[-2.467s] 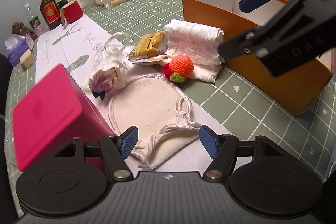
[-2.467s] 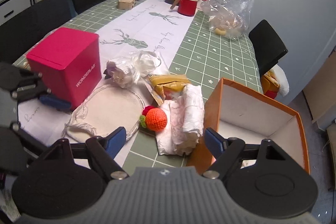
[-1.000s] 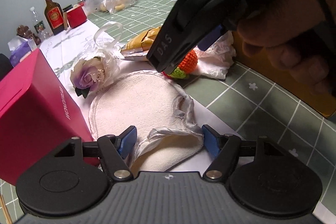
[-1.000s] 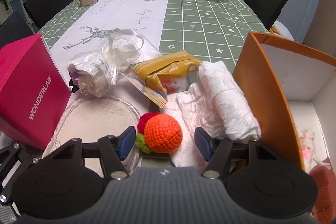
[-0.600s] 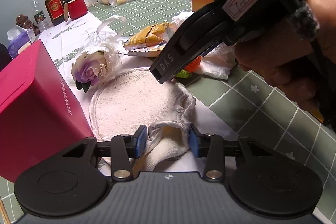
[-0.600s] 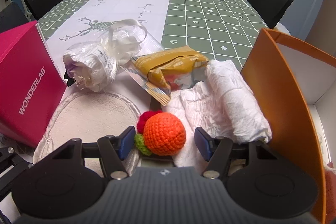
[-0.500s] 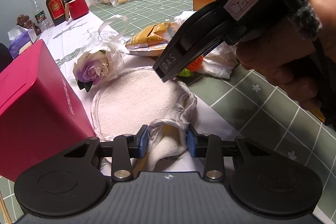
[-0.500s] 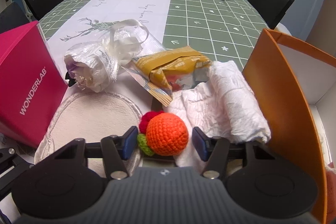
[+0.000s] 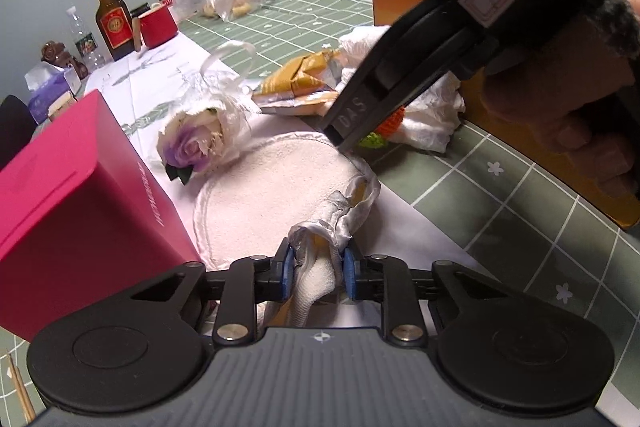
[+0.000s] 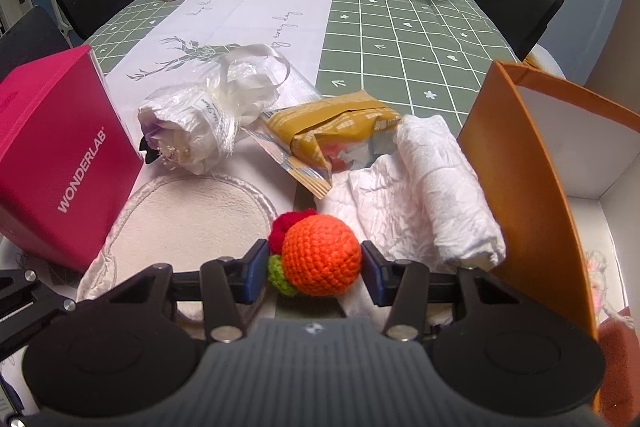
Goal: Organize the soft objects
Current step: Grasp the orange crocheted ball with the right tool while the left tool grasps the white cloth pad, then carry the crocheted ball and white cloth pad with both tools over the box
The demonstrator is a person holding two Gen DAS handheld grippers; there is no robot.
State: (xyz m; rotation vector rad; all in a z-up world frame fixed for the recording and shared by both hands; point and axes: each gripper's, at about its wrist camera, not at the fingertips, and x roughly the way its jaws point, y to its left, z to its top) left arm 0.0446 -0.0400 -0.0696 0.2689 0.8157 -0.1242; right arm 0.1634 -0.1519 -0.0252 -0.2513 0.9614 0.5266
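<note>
Left gripper (image 9: pixel 316 269): jaws have just been closing and now pinch the bunched near edge of the cream pad (image 9: pixel 272 187). The fabric is squeezed up between the blue pads, while the rest of the pad lies flat on the table (image 9: pixel 520 211), on the white runner (image 10: pixel 256 15) near the table's near edge.

Right gripper (image 10: pixel 314 271): jaws have just been closing around the crochet orange (image 10: pixel 320 255). The right pad looks in contact; on the left the green and red crochet bits sit against the pad. I can't tell if it's a firm grip, and the ball is not clearly off the table.

The orange sits between the pad and the white cloth roll (image 10: pixel 440 187). The roll lies against the outer wall of the orange box (image 10: pixel 524 187), which stands at the table's right edge. Something pink and knitted shows inside the box.

Pink box (image 10: pixel 60 155) is on the left, touching or overlapping the pad's edge. Wrapped rose (image 10: pixel 188 135) and yellow packet (image 10: pixel 332 131) lie just behind the pad and cloth.

In the left view a hand (image 9: pixel 568 123) holds the right gripper, angled down over the orange.
</note>
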